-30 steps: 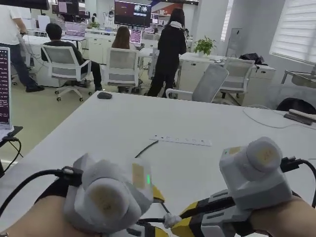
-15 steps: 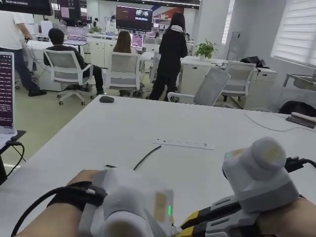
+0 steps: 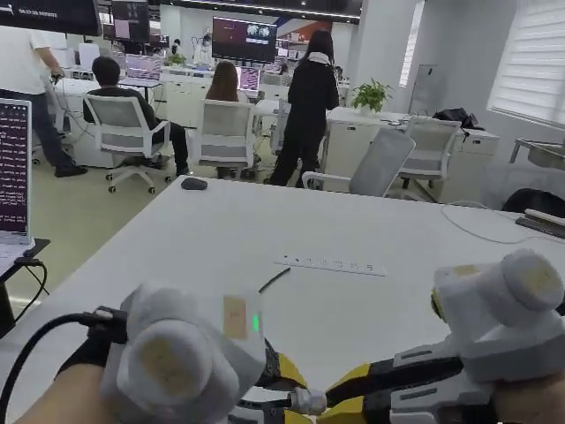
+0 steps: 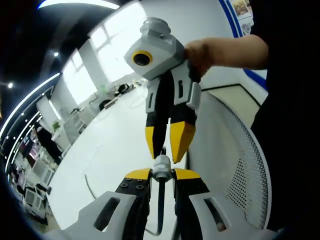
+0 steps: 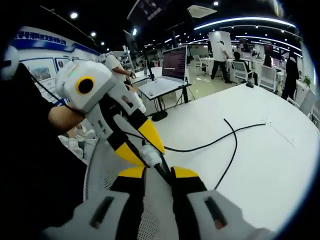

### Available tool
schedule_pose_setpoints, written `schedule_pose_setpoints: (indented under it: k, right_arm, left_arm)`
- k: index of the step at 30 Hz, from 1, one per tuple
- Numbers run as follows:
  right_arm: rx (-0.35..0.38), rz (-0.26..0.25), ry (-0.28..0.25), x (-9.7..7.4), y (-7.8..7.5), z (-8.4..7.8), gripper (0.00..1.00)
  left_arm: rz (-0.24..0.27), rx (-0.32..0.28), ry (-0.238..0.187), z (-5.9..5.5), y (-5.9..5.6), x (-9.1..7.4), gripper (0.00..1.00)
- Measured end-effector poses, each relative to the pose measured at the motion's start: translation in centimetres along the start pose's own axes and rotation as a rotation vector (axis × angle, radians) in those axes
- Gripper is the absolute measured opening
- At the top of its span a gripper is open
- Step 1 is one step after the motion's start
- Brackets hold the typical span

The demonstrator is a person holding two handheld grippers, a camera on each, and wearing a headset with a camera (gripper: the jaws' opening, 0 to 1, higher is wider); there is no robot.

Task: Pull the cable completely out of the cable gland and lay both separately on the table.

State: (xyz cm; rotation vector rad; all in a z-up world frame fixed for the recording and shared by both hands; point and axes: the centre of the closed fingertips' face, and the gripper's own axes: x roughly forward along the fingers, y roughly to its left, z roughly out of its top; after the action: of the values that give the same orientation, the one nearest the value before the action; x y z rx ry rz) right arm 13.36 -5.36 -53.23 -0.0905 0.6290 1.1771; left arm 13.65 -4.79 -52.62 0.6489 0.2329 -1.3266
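Two hand-held grippers meet tip to tip at the near side of a white table [image 3: 221, 238] in an open office. The left gripper [image 4: 161, 174] is closed on the cable gland [image 4: 161, 166], a small pale grey fitting pinched between its yellow-tipped jaws and held clear of the tabletop.

The black cable [image 5: 225, 140] passes through the gland. On one side it runs back between the left gripper's jaws. On the other side a short length leaves the gland and goes straight into the right gripper [image 5: 160, 173], whose jaws are narrowed tight onto it. The rest of the cable lies in a loose curve on the table, its far end near a long white strip [image 3: 328, 263].

A monitor [image 3: 13, 168] at the left edge shows rows of text — too small to read. A dark mouse [image 3: 193, 184] sits at the table's far edge. Beyond it, people sit and stand among desks and office chairs. No brand or label on the grippers or the gland is legible.
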Motion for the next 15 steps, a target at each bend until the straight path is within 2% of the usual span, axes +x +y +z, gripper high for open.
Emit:
schedule_pose_setpoints:
  k: [3, 6, 9, 11, 15]
  right_arm:
    - [-0.007, 0.065, -0.034, 0.0, 0.7, 0.7, 0.18]
    - [-0.020, 0.107, -0.023, 0.3, 1.1, 0.5, 0.20]
    - [-0.008, 0.116, -0.037, 0.6, 1.1, 0.8, 0.20]
    - [0.000, 0.123, -0.044, 0.7, 1.1, 0.8, 0.17]
    - [0.018, 0.124, -0.066, 0.5, 0.9, 1.0, 0.17]
  left_arm:
    - [-0.038, 0.009, -0.043, 0.6, 0.0, -0.6, 0.17]
    - [-0.050, 0.014, -0.043, 0.6, 0.1, -0.9, 0.17]
    - [-0.055, 0.034, -0.034, 0.7, 0.2, -1.1, 0.17]
    - [-0.070, 0.041, -0.061, 1.0, 0.0, -1.2, 0.17]
    - [-0.066, 0.027, -0.070, 1.2, 0.2, -1.2, 0.17]
